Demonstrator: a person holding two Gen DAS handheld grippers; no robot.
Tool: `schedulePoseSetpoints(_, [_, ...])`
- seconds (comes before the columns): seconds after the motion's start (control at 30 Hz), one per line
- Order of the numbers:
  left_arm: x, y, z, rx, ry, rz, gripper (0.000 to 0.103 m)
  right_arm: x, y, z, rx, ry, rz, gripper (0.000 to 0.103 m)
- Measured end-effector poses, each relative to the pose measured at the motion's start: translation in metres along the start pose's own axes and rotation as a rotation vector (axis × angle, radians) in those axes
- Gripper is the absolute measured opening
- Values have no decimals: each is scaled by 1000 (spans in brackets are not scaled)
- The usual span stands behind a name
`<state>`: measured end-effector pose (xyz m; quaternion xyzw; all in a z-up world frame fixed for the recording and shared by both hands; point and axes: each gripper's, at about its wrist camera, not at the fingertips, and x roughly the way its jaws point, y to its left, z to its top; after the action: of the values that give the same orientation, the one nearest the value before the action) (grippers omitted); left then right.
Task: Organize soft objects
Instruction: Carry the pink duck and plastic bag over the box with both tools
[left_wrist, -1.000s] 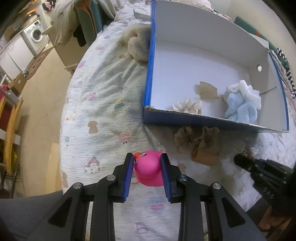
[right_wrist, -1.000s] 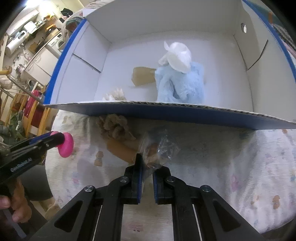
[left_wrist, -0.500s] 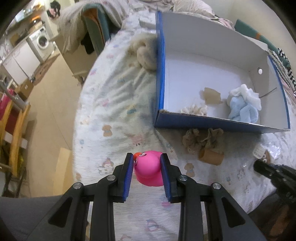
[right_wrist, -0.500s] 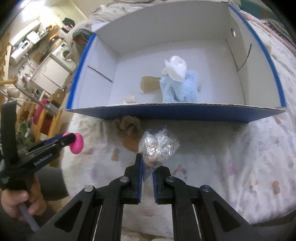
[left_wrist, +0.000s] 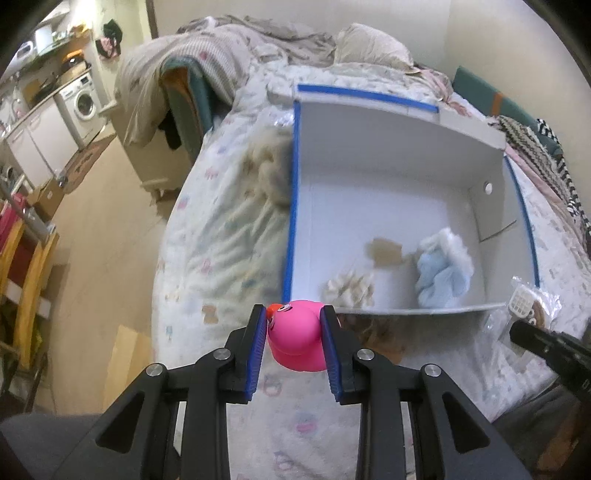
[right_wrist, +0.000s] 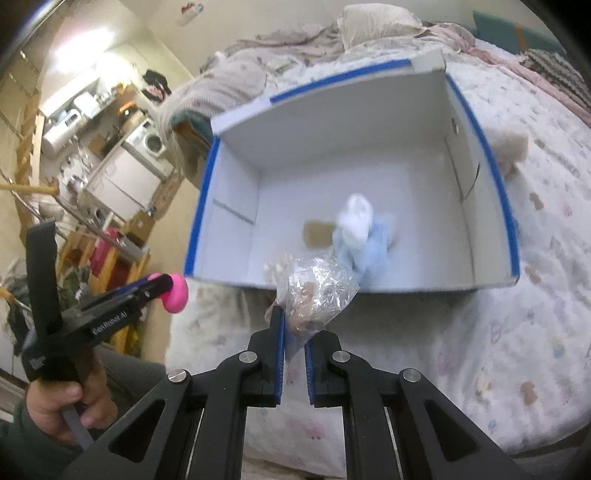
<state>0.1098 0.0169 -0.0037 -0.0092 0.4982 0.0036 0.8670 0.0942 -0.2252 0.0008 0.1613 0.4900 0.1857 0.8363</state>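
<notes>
My left gripper (left_wrist: 295, 319) is shut on a pink rubber duck (left_wrist: 295, 338), held in the air just before the near wall of a white box with blue edges (left_wrist: 291, 192). The duck also shows in the right wrist view (right_wrist: 175, 291). My right gripper (right_wrist: 294, 325) is shut on a clear plastic bag (right_wrist: 316, 290) with brownish contents, held up above the box's near wall (right_wrist: 369, 286). The bag also shows at the right in the left wrist view (left_wrist: 532, 310). Inside the box lie a blue and white plush (left_wrist: 443, 275), a cream fluffy item (left_wrist: 349, 288) and a tan patch (left_wrist: 386, 253).
The box sits on a bed with a printed quilt (left_wrist: 221, 236). A beige fluffy item (left_wrist: 271, 173) lies against the box's left wall outside. Another fluffy item (right_wrist: 511, 147) lies right of the box. Bedding is piled at the back (left_wrist: 258, 44). The floor drops off left (left_wrist: 92, 236).
Both grippers have risen and pulled back from the bed, each lifting its object. The views now look down into the box from higher up. The brown scrunchie near the box front is mostly hidden.
</notes>
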Motion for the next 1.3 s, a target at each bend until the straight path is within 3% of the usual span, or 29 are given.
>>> schedulePoseSetpoints(0.3, [-4, -20, 38, 30, -35, -25, 26, -12, 0, 39, -25, -64, -8, 11])
schedulePoseSetpoints(0.63, [7, -48, 77, 81, -52, -29, 26, 5, -16, 76, -32, -106, -40, 11])
schedulePoseSetpoints(0.87, [28, -69, 94, 115, -70, -25, 26, 27, -44, 74, 10, -104, -86, 11])
schedulePoseSetpoints(1.03, [53, -79, 88, 127, -102, -42, 26, 40, -54, 70, 26, -79, -129, 11])
schedulePoseSetpoints(1.3, [85, -87, 84, 121, -38, -58, 26, 63, -56, 69, 20, -10, -166, 11])
